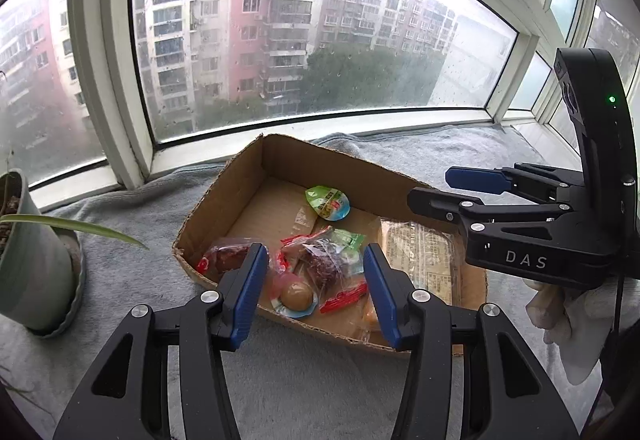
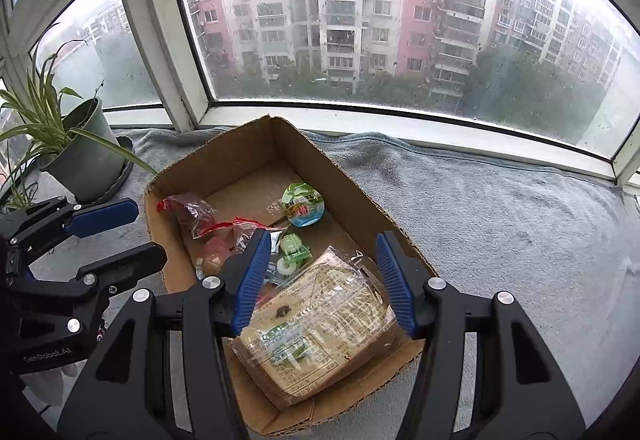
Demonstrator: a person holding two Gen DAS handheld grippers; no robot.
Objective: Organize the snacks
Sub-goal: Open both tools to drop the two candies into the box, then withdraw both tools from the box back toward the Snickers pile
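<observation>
Both claws, left & right, were held apart & empty over the open brown cardboard box w/ clear-wrapped snack packets; sorting seemed near done, next likely withdrawal.

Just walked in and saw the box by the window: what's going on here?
A person holds a tool in each hand over a cardboard box of snacks on a grey blanket. Left tool and right tool are both open and empty. A large bread packet, a jelly cup and small packets lie inside.
</observation>
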